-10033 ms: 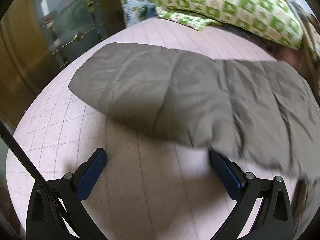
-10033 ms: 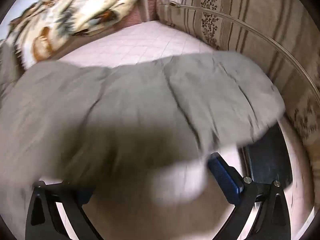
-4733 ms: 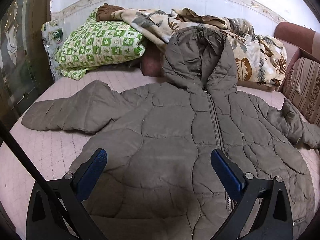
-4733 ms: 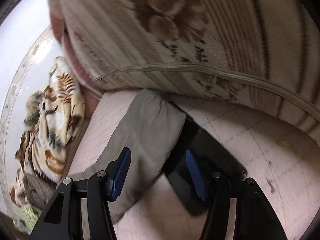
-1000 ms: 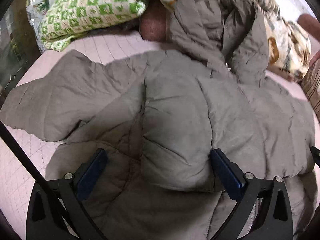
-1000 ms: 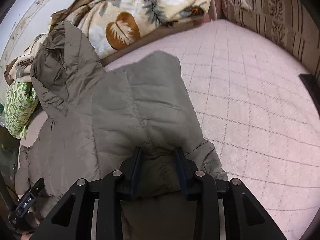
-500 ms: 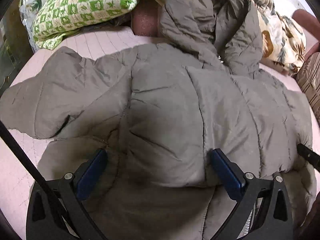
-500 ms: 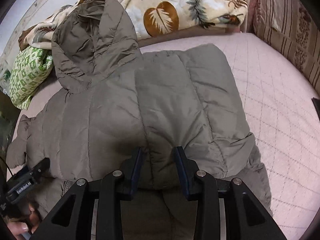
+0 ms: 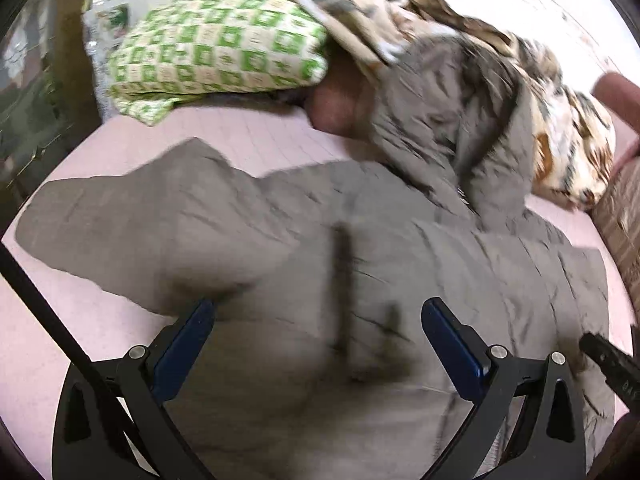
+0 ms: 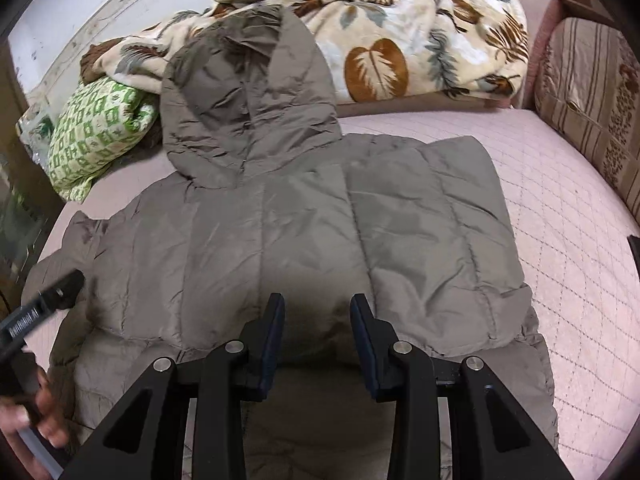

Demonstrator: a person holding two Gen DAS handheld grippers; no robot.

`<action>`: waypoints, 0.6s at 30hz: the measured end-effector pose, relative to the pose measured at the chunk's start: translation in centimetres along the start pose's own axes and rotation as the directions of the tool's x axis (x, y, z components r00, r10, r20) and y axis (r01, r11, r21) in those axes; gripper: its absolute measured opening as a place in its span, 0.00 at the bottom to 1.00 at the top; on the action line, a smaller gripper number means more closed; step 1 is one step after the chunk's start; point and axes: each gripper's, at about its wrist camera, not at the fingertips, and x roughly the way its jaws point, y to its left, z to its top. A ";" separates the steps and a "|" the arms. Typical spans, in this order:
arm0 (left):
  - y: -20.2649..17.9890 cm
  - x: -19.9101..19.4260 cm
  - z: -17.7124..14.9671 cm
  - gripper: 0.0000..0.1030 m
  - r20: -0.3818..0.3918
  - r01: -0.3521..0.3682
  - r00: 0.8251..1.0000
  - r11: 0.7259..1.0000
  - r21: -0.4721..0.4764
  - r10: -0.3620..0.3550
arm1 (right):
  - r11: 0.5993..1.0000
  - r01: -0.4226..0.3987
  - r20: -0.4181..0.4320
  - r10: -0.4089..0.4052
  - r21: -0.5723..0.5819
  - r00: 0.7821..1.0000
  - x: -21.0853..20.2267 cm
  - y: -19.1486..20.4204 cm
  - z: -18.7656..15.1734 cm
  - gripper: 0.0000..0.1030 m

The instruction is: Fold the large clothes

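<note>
A grey-brown hooded puffer jacket (image 10: 304, 220) lies front up on the pink quilted bed (image 10: 560, 208), its hood (image 10: 248, 92) resting against the bedding behind. One sleeve is folded across the chest, and the other sleeve (image 9: 132, 224) sticks out to the left. My right gripper (image 10: 318, 308) is at the folded sleeve's near edge, narrowly shut on the puffy cloth between its pads. My left gripper (image 9: 318, 314) hovers wide open over the jacket's left side and holds nothing. That view is blurred.
A green checked pillow (image 9: 216, 44) and a leaf-print blanket (image 10: 400, 40) lie along the back. A striped cushion (image 10: 592, 96) stands at the right. A hand (image 10: 28, 424) holds the left gripper's handle. A dark flat object (image 10: 635, 250) lies at the bed's right edge.
Both views have drawn back and up, so more of the hood and pillows shows. The right gripper has rolled, still around the sleeve's edge. The left view is now blurred.
</note>
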 end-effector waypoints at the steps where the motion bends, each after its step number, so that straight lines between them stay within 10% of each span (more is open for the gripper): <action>1: 1.1 -0.1 0.3 1.00 0.005 -0.002 1.000 1.000 -0.016 0.002 | 1.000 0.000 0.005 0.000 -0.002 1.000 0.0 0.1 0.0 0.36; 11: 16.1 -0.1 1.9 1.00 0.006 -0.158 0.987 0.961 -0.229 0.164 | 1.000 -0.008 0.003 0.008 -0.005 1.000 -0.2 0.4 -0.1 0.36; 18: 30.9 -1.2 1.8 1.00 0.010 -0.159 0.982 0.846 -0.508 0.190 | 0.999 -0.015 -0.004 0.014 -0.041 1.000 0.2 1.7 -0.5 0.36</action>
